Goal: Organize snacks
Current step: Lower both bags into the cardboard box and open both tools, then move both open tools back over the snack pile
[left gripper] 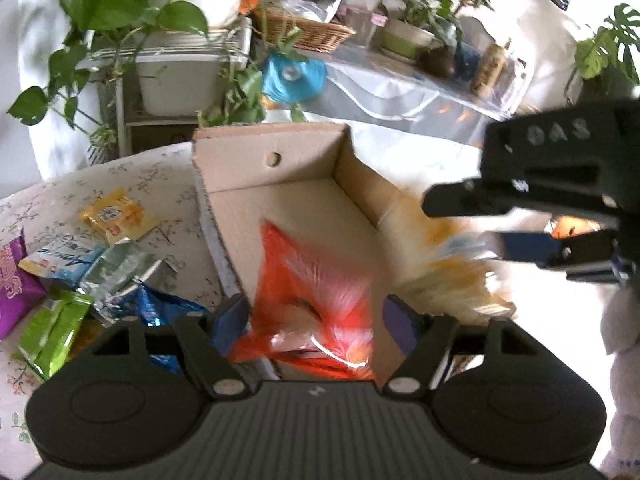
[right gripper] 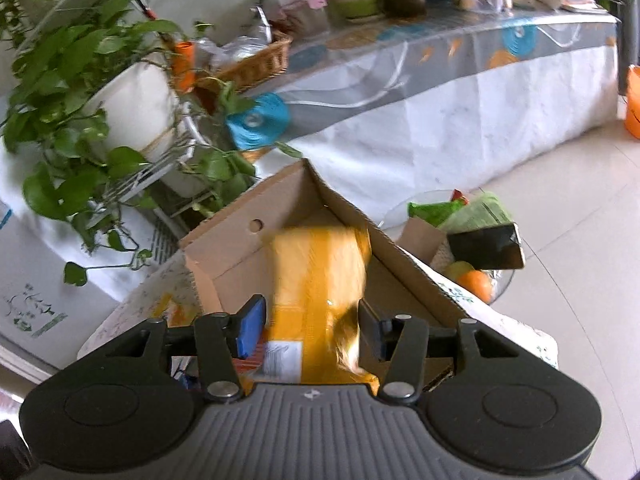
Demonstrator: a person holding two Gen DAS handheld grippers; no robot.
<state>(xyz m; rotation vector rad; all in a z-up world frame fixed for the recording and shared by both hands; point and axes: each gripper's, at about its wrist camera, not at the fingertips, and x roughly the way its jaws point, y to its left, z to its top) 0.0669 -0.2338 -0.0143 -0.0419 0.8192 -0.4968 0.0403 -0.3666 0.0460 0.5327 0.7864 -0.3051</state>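
An open cardboard box (left gripper: pixel 280 184) stands on the flowered table; it also shows in the right wrist view (right gripper: pixel 232 256). My left gripper (left gripper: pixel 316 320) is open above the box's near end, and a blurred red-orange snack bag (left gripper: pixel 312 280) lies between and below its fingers inside the box. My right gripper (right gripper: pixel 312 326) is open over the box, with a blurred yellow snack bag (right gripper: pixel 316 280) between its fingers, seemingly loose. In the left wrist view the right gripper (left gripper: pixel 480 220) reaches in from the right above that yellow bag (left gripper: pixel 452 276).
Several loose snack packets (left gripper: pixel 80 272) lie on the table left of the box. A glass bowl of fruit and packets (right gripper: pixel 476 248) sits right of the box. Potted plants (right gripper: pixel 80 100) and a long covered table (right gripper: pixel 440 92) with a wicker basket (left gripper: pixel 304 28) stand behind.
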